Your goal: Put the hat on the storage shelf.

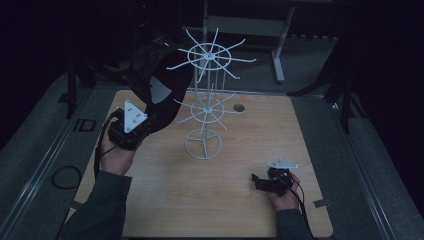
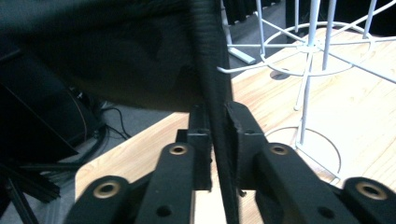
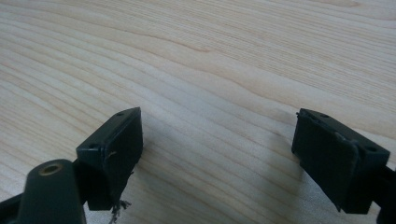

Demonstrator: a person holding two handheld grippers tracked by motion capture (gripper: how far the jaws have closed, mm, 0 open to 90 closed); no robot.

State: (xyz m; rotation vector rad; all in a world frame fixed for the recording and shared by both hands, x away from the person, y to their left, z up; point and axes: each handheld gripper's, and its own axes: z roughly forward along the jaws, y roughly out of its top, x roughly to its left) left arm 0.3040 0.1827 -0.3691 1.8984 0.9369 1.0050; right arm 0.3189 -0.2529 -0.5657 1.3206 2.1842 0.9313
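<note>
A black cap point(image 1: 155, 80) hangs in the air at the table's left, beside a white wire rack point(image 1: 206, 100) with two rings of spokes. My left gripper point(image 1: 150, 119) is shut on the cap's brim. In the left gripper view the brim edge point(image 2: 215, 93) runs up between the two jaws of the left gripper point(image 2: 217, 135), and the rack point(image 2: 310, 51) stands to the right. My right gripper point(image 1: 257, 181) rests low over the table near the front right. Its jaws stand wide apart in the right gripper view, the right gripper point(image 3: 217, 144) holding nothing over bare wood.
The wooden table point(image 1: 240, 150) has a round cable hole point(image 1: 239, 107) behind the rack. A metal stand leg point(image 1: 277, 50) rises beyond the far edge. A cable loop point(image 1: 65, 176) lies on the floor at the left.
</note>
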